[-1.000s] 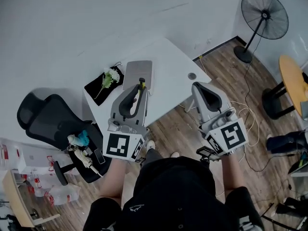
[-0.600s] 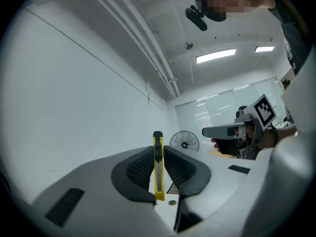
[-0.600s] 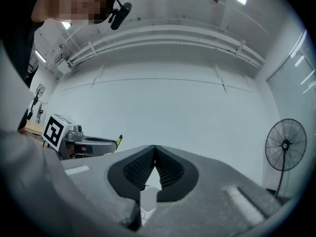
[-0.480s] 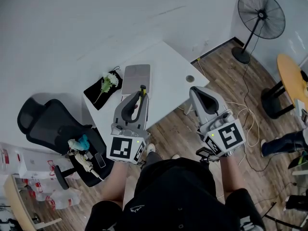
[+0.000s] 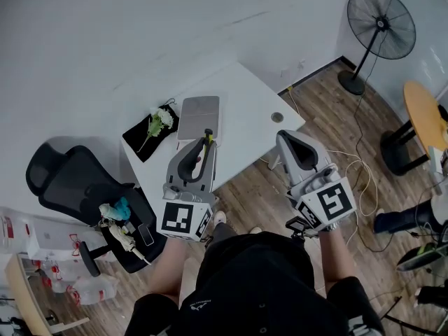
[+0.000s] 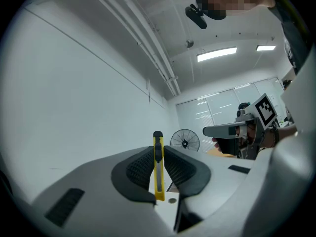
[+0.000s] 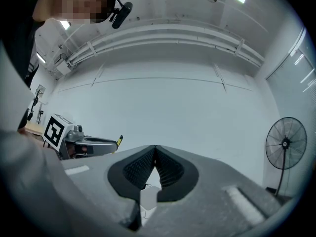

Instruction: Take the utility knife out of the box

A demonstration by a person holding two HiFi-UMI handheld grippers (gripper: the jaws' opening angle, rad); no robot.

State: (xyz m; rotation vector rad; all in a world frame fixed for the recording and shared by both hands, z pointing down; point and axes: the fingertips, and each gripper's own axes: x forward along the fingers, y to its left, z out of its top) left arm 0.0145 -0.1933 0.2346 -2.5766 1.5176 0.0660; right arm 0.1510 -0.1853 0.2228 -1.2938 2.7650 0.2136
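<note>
A yellow utility knife (image 6: 158,167) with a black tip stands upright between the ribbed pads of my left gripper (image 6: 158,149), which is shut on it. In the head view the left gripper (image 5: 205,137) is raised over the white table (image 5: 245,110), with the knife (image 5: 206,140) poking out of its tips. Just beyond it on the table lies a flat grey box (image 5: 199,116). My right gripper (image 5: 285,140) hangs off the table's right side over the wooden floor; its pads (image 7: 155,167) are pressed together with nothing between them.
A black pouch with a white flower (image 5: 152,126) lies at the table's left end. A black office chair (image 5: 70,187) stands to the left. A standing fan (image 5: 380,26) and a round wooden table (image 5: 423,117) are to the right. Cables trail on the floor.
Both grippers have lifted and drawn slightly back toward me. The left one still holds the knife, now farther from the grey box.
</note>
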